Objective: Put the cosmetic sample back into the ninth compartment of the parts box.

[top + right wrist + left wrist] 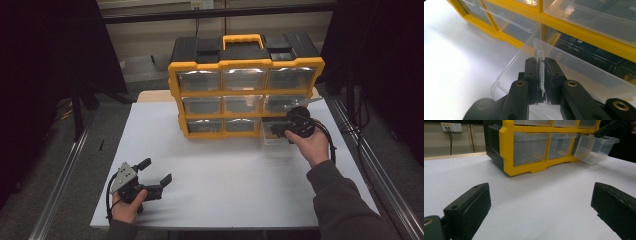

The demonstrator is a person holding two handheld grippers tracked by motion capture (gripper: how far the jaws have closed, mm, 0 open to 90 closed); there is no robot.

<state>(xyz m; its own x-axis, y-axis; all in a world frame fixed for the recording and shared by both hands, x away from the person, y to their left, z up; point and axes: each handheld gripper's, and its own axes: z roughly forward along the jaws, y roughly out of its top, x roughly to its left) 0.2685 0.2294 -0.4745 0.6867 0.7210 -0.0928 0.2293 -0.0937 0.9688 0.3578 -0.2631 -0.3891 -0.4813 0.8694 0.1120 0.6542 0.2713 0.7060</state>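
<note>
the small clear vial [539,65] sits pinched upright between the closed jaws of the right tongs [540,75], its rounded top poking just above the pads, right over the pulled-out clear drawer [574,72] at the bottom right of the yellow organiser [245,92]. the likeliest slip, as i judge it, is the vial squirting out of the grip: it is smooth, thin and held along a narrow strip, so a small twist of the hand could pop it loose onto the white surface [215,165] rather than into the drawer. letting go too near the front wall could make it bounce off the rim, and pressing down on the rim might tip the half-out drawer, which already slopes down at its front in the left gripper view. the left tongs [159,172] rest well apart on the near left of the surface, jaws spread wide with nothing between them, so they offer no steadying for the drawer.
</note>
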